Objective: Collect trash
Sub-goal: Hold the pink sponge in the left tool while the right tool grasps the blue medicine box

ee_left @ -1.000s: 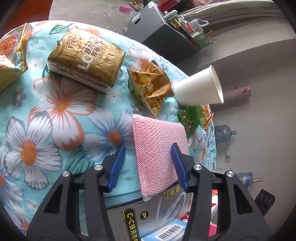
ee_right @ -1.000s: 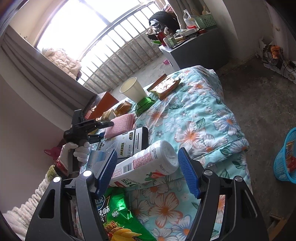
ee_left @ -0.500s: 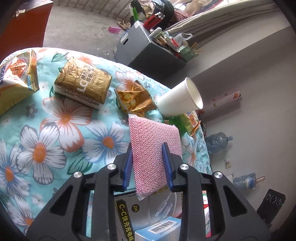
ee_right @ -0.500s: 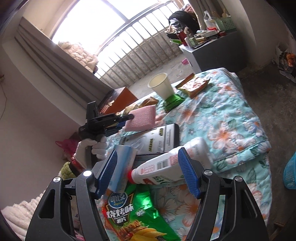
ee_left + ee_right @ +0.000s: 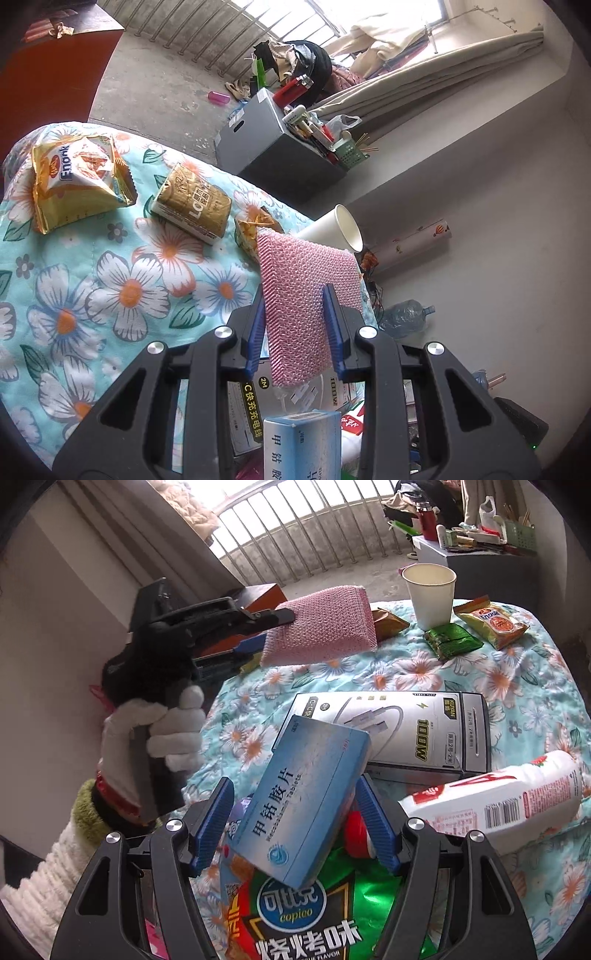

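Trash is all over the flowered quilt (image 5: 491, 672): snack bags, a paper cup (image 5: 430, 590), a white bottle (image 5: 495, 805), a cable box (image 5: 406, 731). Two pieces are being dealt with now. The left gripper (image 5: 295, 325) is clamped on a pink sponge (image 5: 306, 295), which hangs clear of the quilt; the right wrist view shows it held out in the air by a gloved hand (image 5: 162, 734). The right gripper (image 5: 295, 827) stands wide around a blue tablet box (image 5: 299, 805), which lies tilted on a green chip bag (image 5: 314, 915); its pads do not seem to press the box, though the right one looks very close. I'd say this is the pick-up step, one item lifted and the second framed. Next, the right gripper should squeeze shut across the box's narrow sides, then lift. No bin shows here.
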`<state>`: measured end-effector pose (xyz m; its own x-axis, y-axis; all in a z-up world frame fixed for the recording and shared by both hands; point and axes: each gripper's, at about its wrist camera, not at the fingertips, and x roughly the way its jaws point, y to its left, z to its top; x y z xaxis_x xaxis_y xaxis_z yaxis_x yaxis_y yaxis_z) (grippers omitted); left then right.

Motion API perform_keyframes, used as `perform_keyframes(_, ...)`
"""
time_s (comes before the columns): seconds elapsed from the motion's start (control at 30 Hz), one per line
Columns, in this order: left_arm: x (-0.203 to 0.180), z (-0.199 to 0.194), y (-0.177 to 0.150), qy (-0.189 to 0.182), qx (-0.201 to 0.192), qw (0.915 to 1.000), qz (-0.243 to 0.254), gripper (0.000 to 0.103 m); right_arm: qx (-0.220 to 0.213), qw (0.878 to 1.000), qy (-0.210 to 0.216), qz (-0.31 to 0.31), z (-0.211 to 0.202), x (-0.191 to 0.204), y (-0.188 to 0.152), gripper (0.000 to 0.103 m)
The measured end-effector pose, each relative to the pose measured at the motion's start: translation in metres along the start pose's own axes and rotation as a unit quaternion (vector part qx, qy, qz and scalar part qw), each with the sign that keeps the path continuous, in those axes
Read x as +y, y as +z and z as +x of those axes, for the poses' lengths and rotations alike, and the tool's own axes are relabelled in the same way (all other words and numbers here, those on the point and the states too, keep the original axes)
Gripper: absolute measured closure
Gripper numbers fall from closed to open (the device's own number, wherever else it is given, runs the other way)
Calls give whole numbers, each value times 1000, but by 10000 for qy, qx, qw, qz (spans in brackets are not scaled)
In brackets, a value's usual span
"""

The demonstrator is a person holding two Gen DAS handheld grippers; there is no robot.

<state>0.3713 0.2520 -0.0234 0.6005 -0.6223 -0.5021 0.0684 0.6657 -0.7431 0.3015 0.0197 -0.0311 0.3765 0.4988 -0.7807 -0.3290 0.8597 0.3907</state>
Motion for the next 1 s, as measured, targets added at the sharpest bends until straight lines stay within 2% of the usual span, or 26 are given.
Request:
perform_keyframes(0.23, 15, -11, -1, -78, -77, 9999, -115, 75, 309, 9969, -634, 335, 29, 5, 16, 32)
perform_keyframes(0.37, 21, -16, -1, -131, -112, 9997, -175, 75, 649, 9943, -761, 359, 41, 8, 22, 26)
perform_keyframes(0.57, 26, -18, -3, -189, -140, 9995, -233, 75, 1105, 9867, -994, 653, 65, 0, 32, 22)
perform_keyframes(0.77, 31, -21, -5, -196, -134, 9993, -272, 75, 1383, 9840, -862, 720, 81, -4, 37, 21)
perform_keyframes(0.83, 32, -22, -5, -188, -135, 9994, -274, 75, 1364, 9846, -778, 768, 80, -6, 38, 21)
perform_keyframes(0.87, 32, -23, -5, -180, -143, 9994, -274, 75, 1343, 9850, -739, 794, 79, -7, 38, 25)
perform_keyframes(1.0, 32, -25, -5, -155, -177, 9993, -301, 75, 1223, 9871, -515, 891, 70, -10, 37, 25)
